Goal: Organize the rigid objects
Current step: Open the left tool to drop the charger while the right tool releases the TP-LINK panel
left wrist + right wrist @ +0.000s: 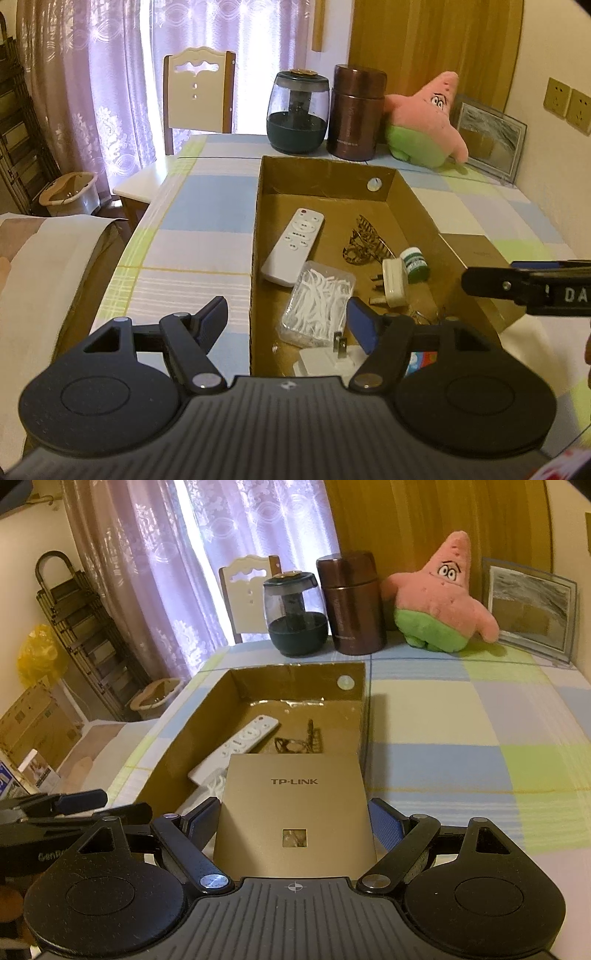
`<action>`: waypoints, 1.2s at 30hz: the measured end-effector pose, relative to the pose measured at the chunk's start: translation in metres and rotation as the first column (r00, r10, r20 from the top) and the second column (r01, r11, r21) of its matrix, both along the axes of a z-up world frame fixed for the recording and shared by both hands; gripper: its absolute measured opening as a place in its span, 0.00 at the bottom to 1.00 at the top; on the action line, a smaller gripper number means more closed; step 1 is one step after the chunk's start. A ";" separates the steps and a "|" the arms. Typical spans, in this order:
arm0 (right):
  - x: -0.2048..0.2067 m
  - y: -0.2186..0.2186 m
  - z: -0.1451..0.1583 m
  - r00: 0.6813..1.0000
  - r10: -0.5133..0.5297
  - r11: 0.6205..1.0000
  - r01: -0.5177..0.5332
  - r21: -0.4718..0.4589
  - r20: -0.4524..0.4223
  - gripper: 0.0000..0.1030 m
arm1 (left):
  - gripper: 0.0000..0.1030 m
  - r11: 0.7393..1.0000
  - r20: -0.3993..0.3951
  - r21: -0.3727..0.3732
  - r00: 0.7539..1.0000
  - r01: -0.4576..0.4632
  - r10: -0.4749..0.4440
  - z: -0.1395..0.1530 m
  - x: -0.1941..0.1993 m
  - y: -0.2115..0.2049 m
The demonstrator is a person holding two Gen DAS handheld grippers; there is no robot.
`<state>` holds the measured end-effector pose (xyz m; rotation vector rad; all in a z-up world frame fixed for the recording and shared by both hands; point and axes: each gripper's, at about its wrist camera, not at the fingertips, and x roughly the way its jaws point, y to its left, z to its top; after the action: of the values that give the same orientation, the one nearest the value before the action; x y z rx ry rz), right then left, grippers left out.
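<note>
An open cardboard box (325, 177) lies on the checked tablecloth. In it are a white remote (295, 243), a clear case of floss picks (317, 306), a striped hair clip (365, 243), a white plug (395, 282), a small green-and-white jar (415, 264) and a white charger (328, 360). My left gripper (287, 310) hangs open over the box's near left wall, holding nothing. My right gripper (293, 808) is shut on a flat gold TP-LINK box (295, 812), held above the cardboard box (295, 681) near its right wall. The gold box hides most of what lies below it, except the remote (247, 738) and the clip (299, 742).
At the table's far end stand a glass jar with a dark base (297, 110), a brown flask (356, 110), a pink star plush (424, 118) and a framed picture (487, 136). A chair (199, 92) is behind. The table's edge runs close on the left.
</note>
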<state>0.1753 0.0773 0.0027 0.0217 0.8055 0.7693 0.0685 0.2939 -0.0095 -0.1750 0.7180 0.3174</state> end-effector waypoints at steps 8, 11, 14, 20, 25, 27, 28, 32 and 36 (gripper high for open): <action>0.027 0.025 -0.003 1.000 0.002 1.000 -0.002 0.016 -0.015 0.80 | 0.65 0.999 0.033 -0.034 0.999 -0.029 0.030 -0.002 0.009 0.014; 0.032 0.033 -0.005 0.999 0.013 0.999 -0.012 0.033 -0.037 0.80 | 0.65 0.998 0.039 -0.045 0.998 -0.046 0.048 -0.003 0.010 0.019; 0.036 0.040 -0.008 0.998 0.017 0.999 -0.014 0.052 -0.056 0.80 | 0.65 0.997 0.045 -0.058 0.997 -0.059 0.062 -0.004 0.009 0.023; 0.039 0.037 -0.013 0.995 0.000 0.994 0.011 0.108 -0.102 0.84 | 0.66 0.995 0.047 -0.068 0.996 -0.069 0.073 -0.006 0.008 0.025; 0.034 0.025 -0.013 0.995 -0.027 0.995 0.036 0.091 -0.099 0.85 | 0.71 0.995 0.047 -0.062 0.996 -0.073 0.076 -0.005 0.006 0.022; 0.031 0.020 -0.013 0.994 -0.033 0.995 0.042 0.086 -0.105 0.85 | 0.74 0.996 0.048 -0.058 0.996 -0.074 0.076 -0.003 0.006 0.021; 0.029 0.016 -0.013 0.993 -0.037 0.995 0.046 0.084 -0.108 0.85 | 0.76 0.996 0.046 -0.056 0.996 -0.074 0.077 -0.002 0.006 0.020; 0.017 0.005 -0.010 0.994 -0.042 0.996 0.050 0.072 -0.105 0.85 | 0.82 0.997 0.046 -0.040 0.997 -0.066 0.068 0.006 0.003 0.015; 0.004 -0.004 -0.002 0.996 -0.046 0.997 0.050 0.052 -0.081 0.85 | 0.89 0.997 0.046 -0.028 0.997 -0.068 0.070 0.016 -0.004 0.008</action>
<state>0.1789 0.0737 0.0005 0.1207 0.8570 0.7483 0.0645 0.3018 0.0067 -0.2321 0.6709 0.3686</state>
